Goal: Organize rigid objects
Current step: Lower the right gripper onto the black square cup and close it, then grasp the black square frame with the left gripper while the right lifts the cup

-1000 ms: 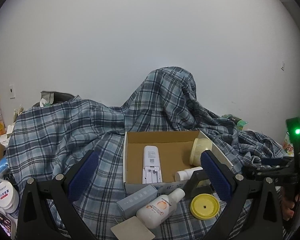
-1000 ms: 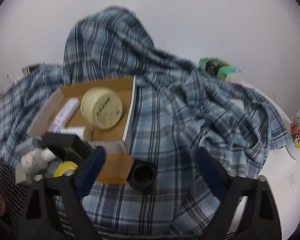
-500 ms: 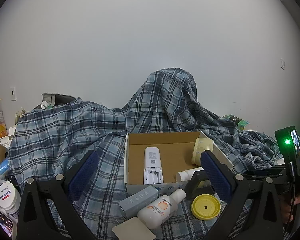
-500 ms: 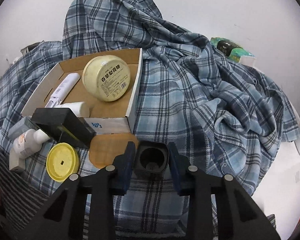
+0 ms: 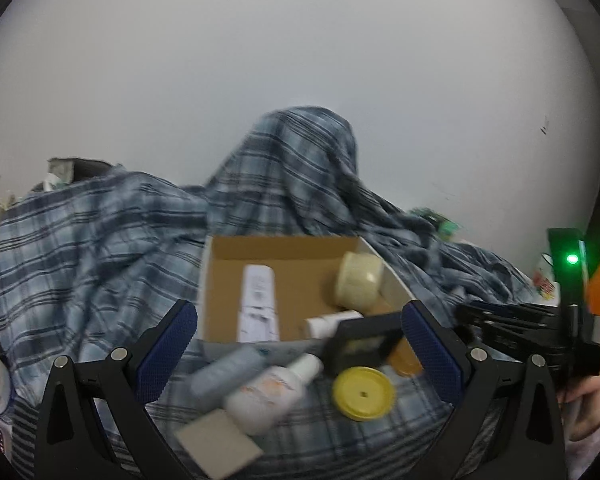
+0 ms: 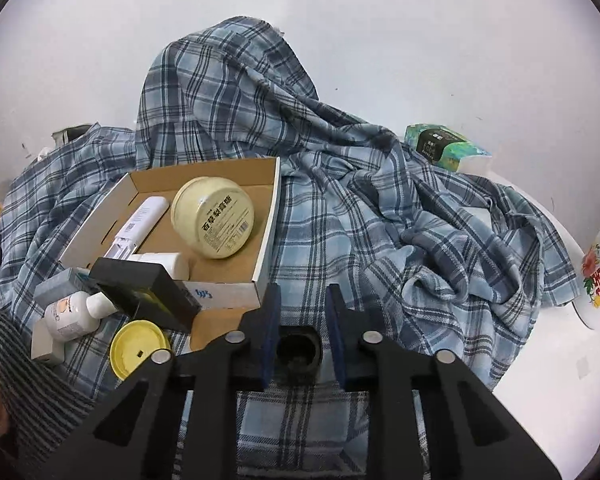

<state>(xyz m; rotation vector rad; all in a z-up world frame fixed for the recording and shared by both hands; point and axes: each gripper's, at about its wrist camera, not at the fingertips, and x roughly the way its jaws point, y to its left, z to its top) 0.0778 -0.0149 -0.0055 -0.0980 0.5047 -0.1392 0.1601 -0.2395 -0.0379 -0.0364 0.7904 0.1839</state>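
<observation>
Right gripper clamped on black cup, mouth facing camera. Cardboard box just up-left, nearest this hand. Left gripper spread wide, holding nothing.

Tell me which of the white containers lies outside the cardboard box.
The white bottle with the orange label, lying on the plaid cloth before the cardboard box. The white tube and small white bottle lie inside.
</observation>
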